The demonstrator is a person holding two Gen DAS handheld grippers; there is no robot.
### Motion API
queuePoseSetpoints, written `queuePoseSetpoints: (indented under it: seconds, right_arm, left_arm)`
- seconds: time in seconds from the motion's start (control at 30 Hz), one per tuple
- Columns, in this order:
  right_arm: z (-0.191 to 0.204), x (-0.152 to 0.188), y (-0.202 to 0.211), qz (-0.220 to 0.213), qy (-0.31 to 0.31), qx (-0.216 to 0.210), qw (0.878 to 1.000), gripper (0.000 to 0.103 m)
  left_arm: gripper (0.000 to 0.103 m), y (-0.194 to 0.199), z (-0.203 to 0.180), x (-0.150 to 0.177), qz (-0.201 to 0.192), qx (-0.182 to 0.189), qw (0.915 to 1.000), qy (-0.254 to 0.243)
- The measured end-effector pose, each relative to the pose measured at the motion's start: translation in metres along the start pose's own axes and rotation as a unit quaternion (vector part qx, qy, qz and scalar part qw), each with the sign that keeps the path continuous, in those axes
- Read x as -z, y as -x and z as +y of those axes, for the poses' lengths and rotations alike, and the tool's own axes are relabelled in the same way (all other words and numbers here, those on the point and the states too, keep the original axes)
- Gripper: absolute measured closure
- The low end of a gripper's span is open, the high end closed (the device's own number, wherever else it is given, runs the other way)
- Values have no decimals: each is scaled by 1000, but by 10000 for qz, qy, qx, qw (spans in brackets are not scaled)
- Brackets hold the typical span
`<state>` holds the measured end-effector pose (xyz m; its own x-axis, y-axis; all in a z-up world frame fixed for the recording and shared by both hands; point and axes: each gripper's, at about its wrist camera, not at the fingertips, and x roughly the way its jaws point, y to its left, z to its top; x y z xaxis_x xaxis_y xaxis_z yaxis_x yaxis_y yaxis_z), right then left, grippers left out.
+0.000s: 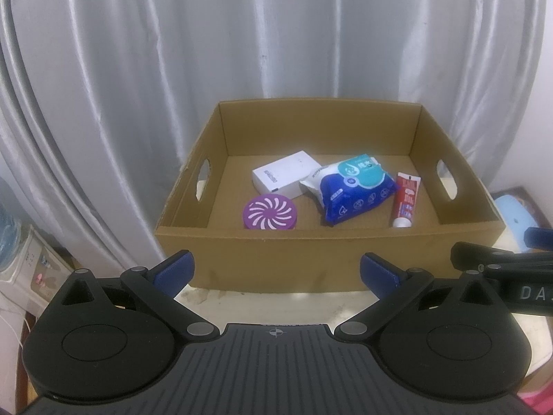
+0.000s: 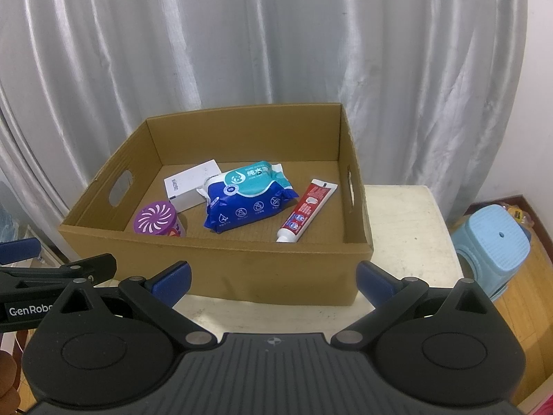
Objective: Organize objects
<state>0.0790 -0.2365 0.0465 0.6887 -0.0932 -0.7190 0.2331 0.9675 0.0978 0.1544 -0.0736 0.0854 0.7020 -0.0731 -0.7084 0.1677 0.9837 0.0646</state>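
Cardboard box sits ahead of me on a pale table, with a grey curtain behind it. Inside lie four things: a purple round tin at the near left, a white carton just behind it, a blue and teal wipes pack in the middle with one end seemingly resting on the carton, though I cannot be sure they touch, and a red toothpaste tube to the right, cap toward me.

My left gripper hangs in front of the box's near wall, jaws spread wide, nothing between the blue pads. My right gripper is held beside it, likewise wide open and empty, also short of the box.

Off the table's right side stands a light blue stool on a wooden floor.
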Motion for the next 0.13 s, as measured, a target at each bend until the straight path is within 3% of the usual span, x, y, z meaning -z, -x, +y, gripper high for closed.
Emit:
queuePoseSetpoints:
  seconds: [0.13]
  right_arm:
    - [0, 0, 0, -1, -2, -1, 10000, 0]
  left_arm:
    - [0, 0, 0, 0, 0, 3, 10000, -4]
